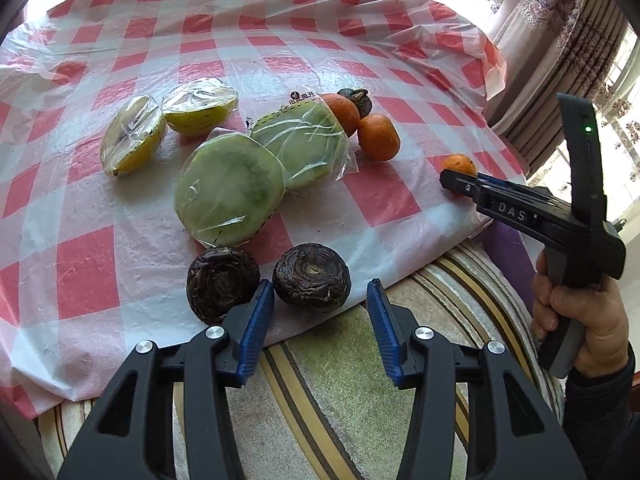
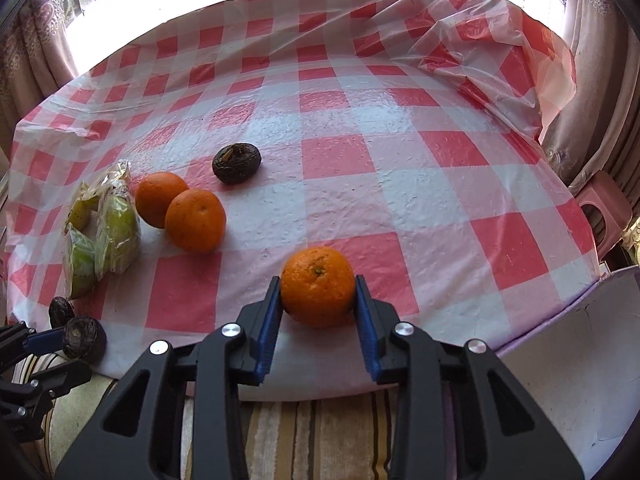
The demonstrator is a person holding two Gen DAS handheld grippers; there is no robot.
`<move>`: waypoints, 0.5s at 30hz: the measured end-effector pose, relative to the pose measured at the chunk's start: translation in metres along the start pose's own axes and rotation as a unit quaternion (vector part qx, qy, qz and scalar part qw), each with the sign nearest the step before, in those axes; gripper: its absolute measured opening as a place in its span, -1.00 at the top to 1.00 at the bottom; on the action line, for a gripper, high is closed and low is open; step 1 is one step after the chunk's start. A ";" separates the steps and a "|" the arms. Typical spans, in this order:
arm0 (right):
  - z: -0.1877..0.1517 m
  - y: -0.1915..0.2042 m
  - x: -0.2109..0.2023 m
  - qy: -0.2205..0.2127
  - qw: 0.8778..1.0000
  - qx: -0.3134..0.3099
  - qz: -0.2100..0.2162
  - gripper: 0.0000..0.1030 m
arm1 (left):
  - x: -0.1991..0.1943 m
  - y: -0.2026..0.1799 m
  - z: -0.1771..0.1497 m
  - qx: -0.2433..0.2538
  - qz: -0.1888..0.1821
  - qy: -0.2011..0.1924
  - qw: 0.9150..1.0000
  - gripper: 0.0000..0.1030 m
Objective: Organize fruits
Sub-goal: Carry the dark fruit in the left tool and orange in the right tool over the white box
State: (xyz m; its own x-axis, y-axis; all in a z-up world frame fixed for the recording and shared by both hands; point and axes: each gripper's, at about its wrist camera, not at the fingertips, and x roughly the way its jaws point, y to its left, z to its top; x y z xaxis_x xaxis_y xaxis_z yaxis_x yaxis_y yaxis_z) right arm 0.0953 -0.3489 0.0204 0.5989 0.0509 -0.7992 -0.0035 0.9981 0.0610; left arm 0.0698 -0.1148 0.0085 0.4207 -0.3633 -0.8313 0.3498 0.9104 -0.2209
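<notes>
Dimpled round orange (image 2: 318,286), crinkled checked plastic (image 2: 360,208)

The right gripper (image 2: 318,294) has its blue pads pressed against both sides of an orange (image 2: 317,285) that sits on the red-and-white checked tablecloth (image 2: 400,184) near the table's front edge. Further left, two more oranges (image 2: 180,210) lie touching each other, with plastic-wrapped green fruit (image 2: 108,236) just beside them and a dark wrinkled fruit (image 2: 236,167) a little behind. At the lower left corner, the left gripper (image 2: 40,340) shows beside two more dark fruits (image 2: 78,330).
</notes>
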 end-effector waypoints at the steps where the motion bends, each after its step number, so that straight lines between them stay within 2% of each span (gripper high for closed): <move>1: -0.002 0.002 -0.003 -0.002 1.000 -0.003 -0.002 0.32 | 0.000 -0.002 0.001 0.006 0.011 -0.001 1.000 0.10; 6: -0.013 0.010 -0.015 -0.006 1.000 -0.015 -0.004 0.32 | 0.002 -0.014 0.004 0.040 0.054 -0.001 0.998 0.12; 8: -0.018 0.012 -0.017 -0.004 1.000 -0.018 -0.001 0.32 | 0.004 -0.019 0.004 0.057 0.070 -0.002 0.996 0.24; 15: -0.027 0.012 -0.027 -0.006 1.000 -0.020 -0.002 0.32 | -0.002 -0.030 0.003 0.090 0.090 -0.015 0.992 0.25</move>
State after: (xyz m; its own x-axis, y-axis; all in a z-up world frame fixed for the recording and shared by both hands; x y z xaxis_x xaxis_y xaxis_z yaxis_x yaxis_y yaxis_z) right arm 0.0572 -0.3369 0.0263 0.6083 0.0471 -0.7923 -0.0335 0.9989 0.0336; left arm 0.0609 -0.1421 0.0183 0.5141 -0.2054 -0.8328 0.4083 0.9124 0.0270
